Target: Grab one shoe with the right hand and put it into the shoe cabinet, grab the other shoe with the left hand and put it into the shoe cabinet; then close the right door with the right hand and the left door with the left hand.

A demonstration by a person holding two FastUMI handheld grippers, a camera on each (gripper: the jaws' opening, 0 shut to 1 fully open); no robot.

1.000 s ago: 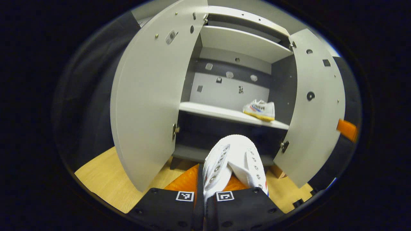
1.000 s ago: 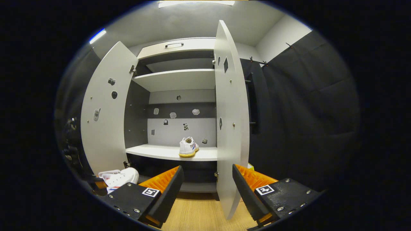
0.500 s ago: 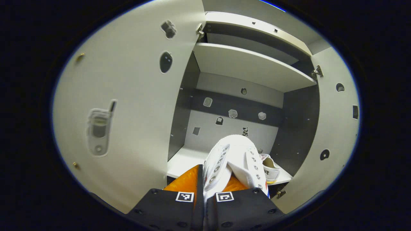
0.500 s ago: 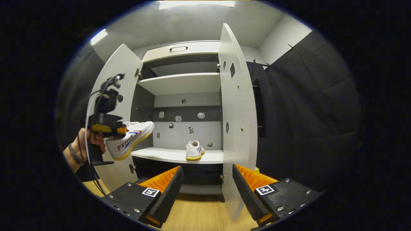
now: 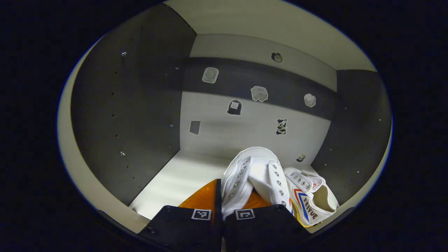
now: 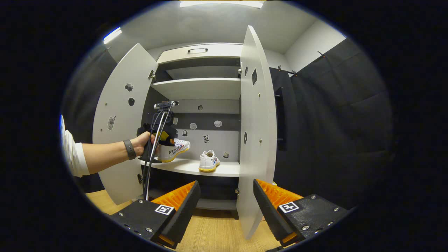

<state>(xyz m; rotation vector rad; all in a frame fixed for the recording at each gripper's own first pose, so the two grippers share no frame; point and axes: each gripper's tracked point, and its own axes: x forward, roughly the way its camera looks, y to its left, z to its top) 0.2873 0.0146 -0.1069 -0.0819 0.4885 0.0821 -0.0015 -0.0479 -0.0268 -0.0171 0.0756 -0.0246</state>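
First shoe sat shelved | my left tool clenched second shoe above shelf | right tool released | doors unclosed

one shoe sits on the cabinet shelf; the other shoe, left of it, hangs above the shelf.

You're in a recording booth w/ a home-style setup: black cloth walls clipped up at the top, white ceiling w/ strip light, wood floor, one white shoe cabinet w/ stickers inside.
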